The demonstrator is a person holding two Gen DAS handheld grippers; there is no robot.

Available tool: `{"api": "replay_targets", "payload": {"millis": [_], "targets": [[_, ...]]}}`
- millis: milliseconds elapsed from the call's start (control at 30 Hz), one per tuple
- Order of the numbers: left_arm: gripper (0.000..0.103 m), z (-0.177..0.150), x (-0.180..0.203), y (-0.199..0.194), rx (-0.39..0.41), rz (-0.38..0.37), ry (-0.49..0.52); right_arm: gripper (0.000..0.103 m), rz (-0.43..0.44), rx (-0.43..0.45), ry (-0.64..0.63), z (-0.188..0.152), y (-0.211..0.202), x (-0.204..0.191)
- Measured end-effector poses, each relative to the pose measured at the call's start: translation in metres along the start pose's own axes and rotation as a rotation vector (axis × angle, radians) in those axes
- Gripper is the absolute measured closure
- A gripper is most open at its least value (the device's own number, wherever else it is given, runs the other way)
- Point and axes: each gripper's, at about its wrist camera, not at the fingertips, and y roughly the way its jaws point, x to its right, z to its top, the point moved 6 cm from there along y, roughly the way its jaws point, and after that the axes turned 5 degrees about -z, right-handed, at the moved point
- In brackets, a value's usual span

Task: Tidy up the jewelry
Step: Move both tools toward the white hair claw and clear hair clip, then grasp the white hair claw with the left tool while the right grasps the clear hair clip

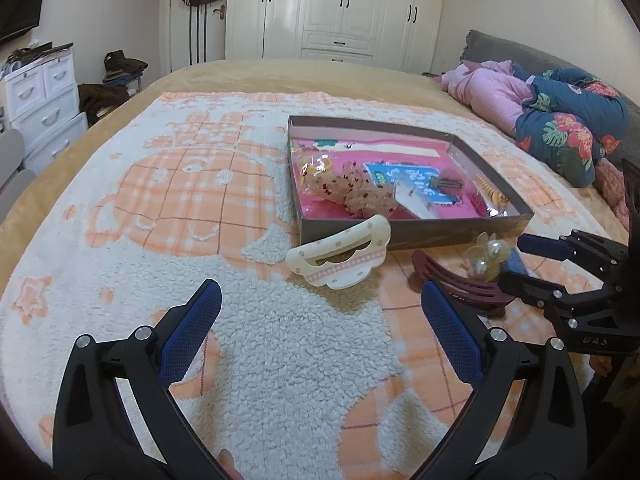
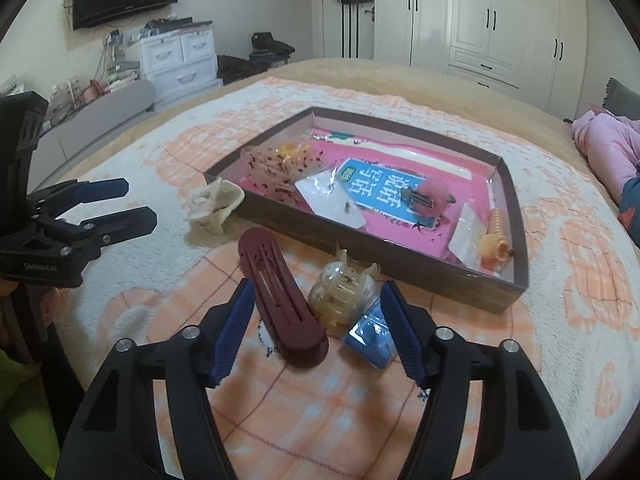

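Observation:
A shallow brown box (image 1: 440, 230) (image 2: 400, 264) with a pink lining lies on the blanket and holds several hair pieces and small bags. In front of it lie a cream hair claw (image 1: 340, 258) (image 2: 214, 204), a maroon hair clip (image 1: 460, 284) (image 2: 280, 300), a clear yellowish claw clip (image 1: 486, 258) (image 2: 344, 290) and a small blue item (image 2: 372, 338). My left gripper (image 1: 320, 312) is open and empty, short of the cream claw. My right gripper (image 2: 318, 320) is open, its jaws either side of the maroon clip and clear claw; it also shows in the left wrist view (image 1: 516, 258).
The work surface is a fluffy orange-and-white blanket (image 1: 200, 208) on a bed. Pink and floral bedding (image 1: 552, 120) is piled at the right. White drawers (image 2: 180, 60) and a wardrobe (image 1: 340, 8) stand beyond the bed.

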Motion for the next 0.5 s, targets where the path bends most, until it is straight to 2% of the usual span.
{"api": "replay_targets", "payload": {"millis": [167, 267, 500], "targets": [[0.011, -0.002, -0.001, 0.012, -0.011, 0.000, -0.001, 0.047, -0.013, -0.006, 0.013, 0.004, 0.013, 0.004], [0.011, -0.001, -0.002, 0.018, -0.014, 0.002, -0.005, 0.054, -0.006, -0.009, 0.032, 0.007, 0.018, 0.008], [0.011, 0.006, -0.002, 0.035, -0.025, -0.021, -0.037, 0.055, -0.007, -0.033, 0.100, 0.011, 0.031, 0.022]]}}
